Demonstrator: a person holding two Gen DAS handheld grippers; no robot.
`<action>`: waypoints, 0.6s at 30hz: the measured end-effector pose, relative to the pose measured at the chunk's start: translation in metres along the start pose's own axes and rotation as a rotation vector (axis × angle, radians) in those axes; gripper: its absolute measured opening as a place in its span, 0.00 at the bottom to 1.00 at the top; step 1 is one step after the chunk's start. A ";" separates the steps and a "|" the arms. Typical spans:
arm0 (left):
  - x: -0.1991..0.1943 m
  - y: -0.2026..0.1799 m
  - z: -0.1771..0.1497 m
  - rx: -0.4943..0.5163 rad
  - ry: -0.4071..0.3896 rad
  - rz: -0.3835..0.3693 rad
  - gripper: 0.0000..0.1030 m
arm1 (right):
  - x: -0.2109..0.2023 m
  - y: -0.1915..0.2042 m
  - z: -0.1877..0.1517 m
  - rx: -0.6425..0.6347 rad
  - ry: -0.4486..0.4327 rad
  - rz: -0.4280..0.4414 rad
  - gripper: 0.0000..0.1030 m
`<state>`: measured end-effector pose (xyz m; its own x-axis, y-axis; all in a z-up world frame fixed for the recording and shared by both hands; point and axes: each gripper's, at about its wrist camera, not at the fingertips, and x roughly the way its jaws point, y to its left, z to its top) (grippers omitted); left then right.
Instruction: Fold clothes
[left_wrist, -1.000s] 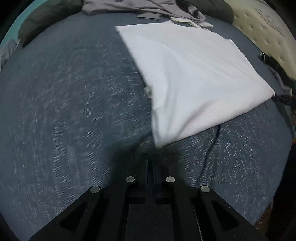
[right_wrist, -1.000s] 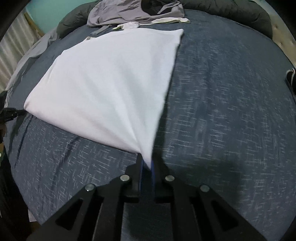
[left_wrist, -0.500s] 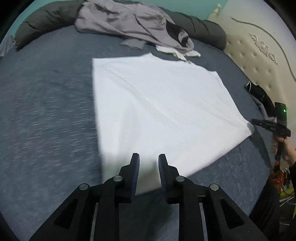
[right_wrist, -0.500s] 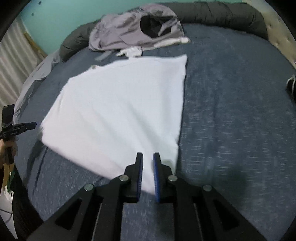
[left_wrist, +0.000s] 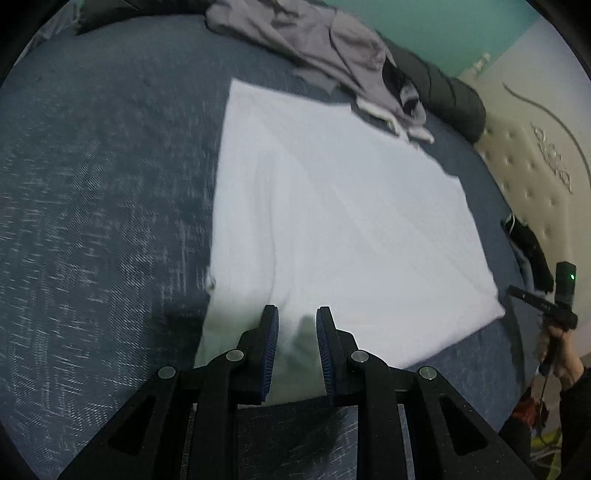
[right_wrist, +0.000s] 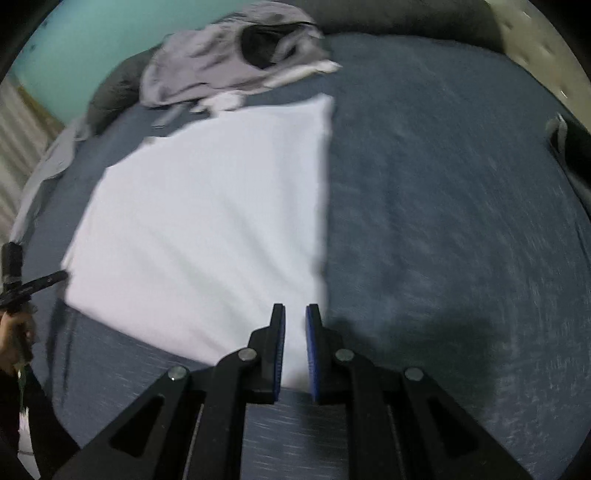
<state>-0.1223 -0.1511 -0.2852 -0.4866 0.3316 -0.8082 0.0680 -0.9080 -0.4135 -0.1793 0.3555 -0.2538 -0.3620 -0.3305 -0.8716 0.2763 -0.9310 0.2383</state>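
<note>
On blue bed (left_wrist: 92, 206): white garment (left_wrist: 332, 221) (folded flat)

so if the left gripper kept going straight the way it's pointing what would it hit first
Probably the flat white folded cloth, near its front edge, lying on the dark blue bedspread; the left gripper hangs open over it, though depth is unclear.

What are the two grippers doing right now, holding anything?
Left gripper: open, holding nothing, above the white garment.
Right gripper: open, narrow gap, holding nothing.
</note>
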 end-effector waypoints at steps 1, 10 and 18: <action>-0.002 0.000 0.001 -0.008 -0.016 0.004 0.22 | 0.000 0.017 0.004 -0.025 0.005 0.022 0.10; -0.005 0.015 -0.013 -0.064 -0.123 0.014 0.23 | 0.047 0.128 0.023 -0.026 0.066 0.187 0.10; -0.002 0.015 -0.022 -0.035 -0.138 0.005 0.26 | 0.084 0.189 0.027 -0.009 0.099 0.171 0.10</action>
<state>-0.1012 -0.1599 -0.2995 -0.6010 0.2863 -0.7462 0.0999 -0.8995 -0.4254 -0.1811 0.1474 -0.2706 -0.2198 -0.4665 -0.8568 0.3342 -0.8611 0.3831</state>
